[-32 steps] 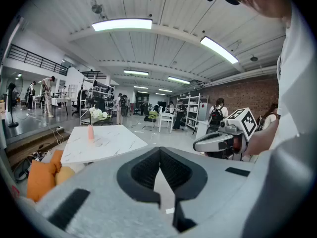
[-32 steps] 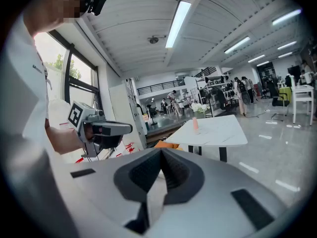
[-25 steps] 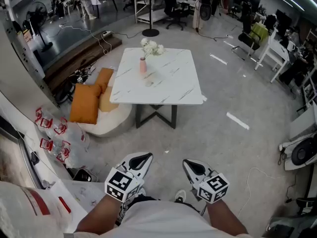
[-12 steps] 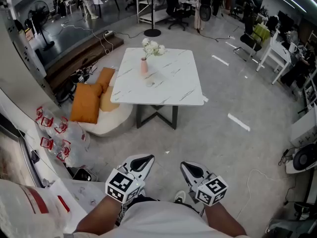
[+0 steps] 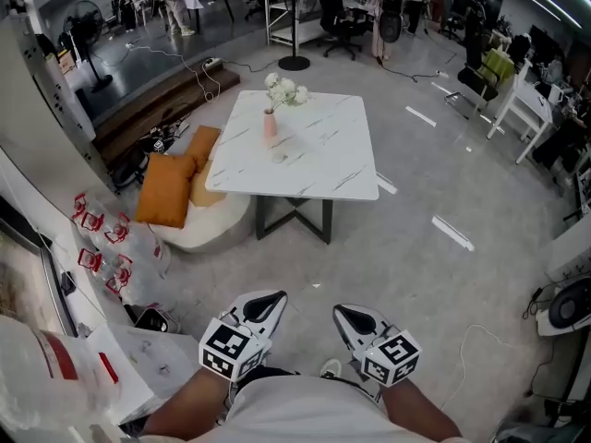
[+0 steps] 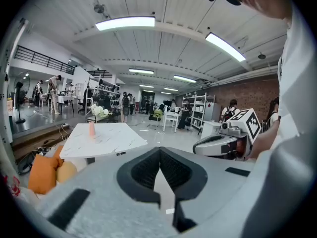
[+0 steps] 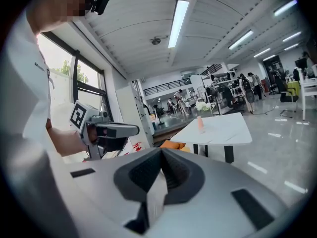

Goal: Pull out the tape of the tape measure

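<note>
- Head view: my left claw (image 5: 268, 299) and right claw (image 5: 345, 313) are well short of the marble table (image 5: 323, 169). The pale item (image 5: 280, 155) there is possibly the tape measure.
- Left gripper view: jaws pressed together, empty.
- Right gripper view: same. I judge a light rigid case and a springy blade; pinch the end hook.

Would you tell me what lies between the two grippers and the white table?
Only bare grey floor, as the head view shows. The left gripper and right gripper are well short of the table.
</note>
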{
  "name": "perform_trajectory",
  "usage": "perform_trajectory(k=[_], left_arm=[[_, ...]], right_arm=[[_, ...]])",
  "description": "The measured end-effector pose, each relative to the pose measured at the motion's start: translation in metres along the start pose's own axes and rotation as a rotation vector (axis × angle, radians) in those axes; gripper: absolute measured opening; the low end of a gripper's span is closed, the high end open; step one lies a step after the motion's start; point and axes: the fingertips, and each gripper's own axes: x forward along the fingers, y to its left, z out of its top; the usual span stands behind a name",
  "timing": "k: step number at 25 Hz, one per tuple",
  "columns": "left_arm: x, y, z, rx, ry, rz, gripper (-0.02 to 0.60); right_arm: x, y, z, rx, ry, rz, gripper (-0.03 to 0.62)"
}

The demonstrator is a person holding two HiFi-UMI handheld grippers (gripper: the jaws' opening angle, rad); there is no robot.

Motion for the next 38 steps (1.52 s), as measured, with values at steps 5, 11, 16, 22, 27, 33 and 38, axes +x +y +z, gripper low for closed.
perform_trajectory(k=[5, 11, 16, 22, 27, 33, 38], left_arm=[[0.029, -0.036, -0.016, -0.006, 0.031, 0.013, 0.008], [0.053, -0.072, -0.023, -0.023, 0.045, 0.026, 0.008], [0.061, -0.077, -0.018, -0.022, 0.051, 0.037, 0.008], [0.07, -0.047, -0.017, -0.053, 0.041, 0.058, 0.009], [0.09, 0.003, -0.008, -0.051, 0.04, 0.054, 0.008], [0.115, 0.09, 0.032, -0.025, 0.013, 0.035, 0.008], [0.135, 0.161, 0.072, 0.022, -0.022, -0.008, 0.008]], right_arm=[[-0.025, -0.023, -0.015, 0.0, 0.032, 0.037, 0.006], [-0.054, -0.046, -0.025, 0.001, 0.051, 0.069, 0.006], [-0.058, -0.057, -0.02, 0.022, 0.04, 0.076, 0.006], [-0.03, -0.07, -0.017, 0.036, 0.043, 0.08, 0.006], [0.015, -0.088, -0.004, 0.036, 0.055, 0.065, 0.006], [0.093, -0.114, 0.047, 0.0, 0.045, 0.033, 0.006], [0.153, -0.133, 0.092, -0.017, 0.011, -0.021, 0.006]])
